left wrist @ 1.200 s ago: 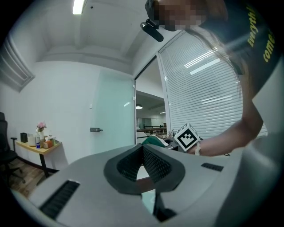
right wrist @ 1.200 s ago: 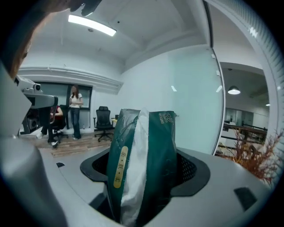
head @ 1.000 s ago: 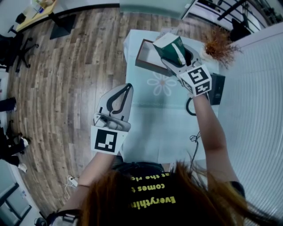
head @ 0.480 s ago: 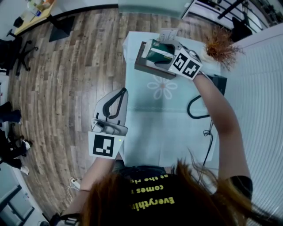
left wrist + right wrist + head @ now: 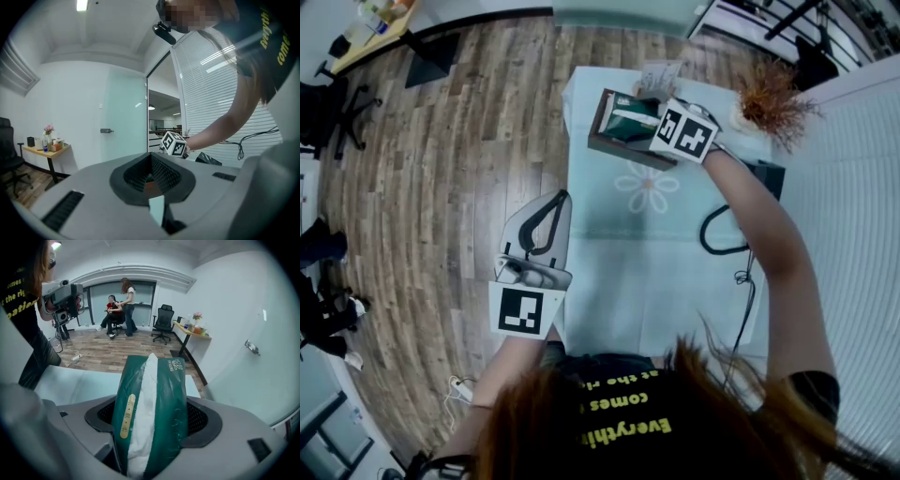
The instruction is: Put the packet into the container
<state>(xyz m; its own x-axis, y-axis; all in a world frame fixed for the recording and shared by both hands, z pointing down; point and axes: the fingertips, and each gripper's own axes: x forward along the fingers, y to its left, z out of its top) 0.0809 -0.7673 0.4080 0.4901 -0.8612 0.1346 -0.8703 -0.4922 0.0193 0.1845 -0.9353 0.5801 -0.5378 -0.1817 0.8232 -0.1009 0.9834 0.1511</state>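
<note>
On the surface lies a pale green cloth with a white flower print in the middle. At its far right corner we see a bunch of dry brown plant. Near it, a flat black object lies partly under the person's right arm. A black cable makes a loop on the right side of the cloth and runs along that edge. A white paper stands just behind the container. To the left of the surface there is only the wooden floor. In the right gripper view we see an office chair and a small side table far at the back of the room.

The container is a brown open box at the far left part of the surface. In the head view, the marker cube of the right gripper covers its right side. The only thing we can see in its opening is the packet, and we cannot tell if the packet touches the bottom.

The packet is dark green with a white strip along its middle. The right gripper is closed on it, with one jaw pressing on each flat side. The packet reaches out beyond the jaws into the container opening.

The left gripper is well apart from all this, over the floor beside the left edge of the surface. Its jaws meet at the tips and nothing is between them.
</note>
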